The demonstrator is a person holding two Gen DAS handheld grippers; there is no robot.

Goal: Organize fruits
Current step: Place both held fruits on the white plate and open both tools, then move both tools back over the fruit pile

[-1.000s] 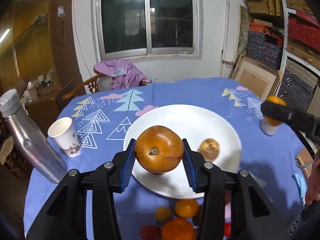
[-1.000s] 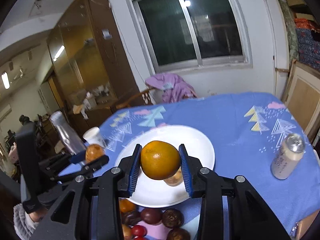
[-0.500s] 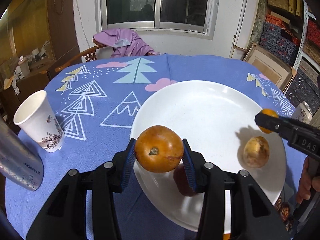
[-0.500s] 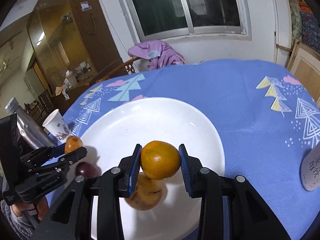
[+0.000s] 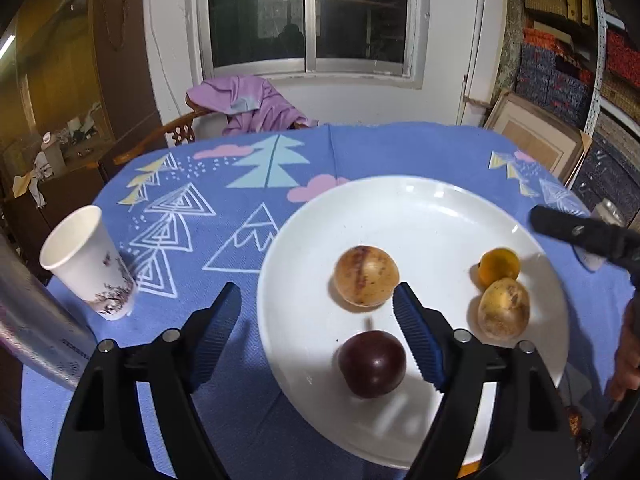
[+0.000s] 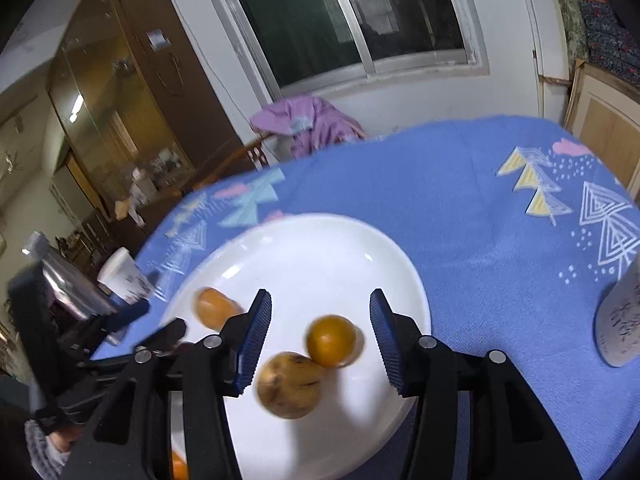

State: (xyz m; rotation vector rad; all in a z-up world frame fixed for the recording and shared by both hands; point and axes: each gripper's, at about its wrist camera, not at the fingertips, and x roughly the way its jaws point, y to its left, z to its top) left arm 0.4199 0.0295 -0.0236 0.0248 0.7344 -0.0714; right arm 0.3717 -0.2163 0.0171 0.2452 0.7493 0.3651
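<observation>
The bench [image 5: 360,152], under a blue cloth printed with trees and triangles, carries a white plate [image 5: 420,208] set right of centre, and four fruits already lie on it. The russet brown fruit [image 5: 366,276] sits near the plate's middle, just beyond the left claw [image 5: 318,334], whose jaws are opening with nothing pinched between them. A dark red fruit [image 5: 372,362] lies nearest on the plate, low between those jaws but untouched. At the plate's right side a speckled tan fruit [image 6: 290,386] and a small orange [image 6: 332,340] rest touching each other. The right claw [image 6: 320,342] hovers over that pair, its jaws also opening, and the orange lies free between them.

So this round of placing looks finished: both claws are letting go and hold nothing. What is left is harder to judge. A sliver of orange fruit [image 6: 178,468] shows off the plate's near edge, so more fruit probably waits there to be fetched.
</observation>
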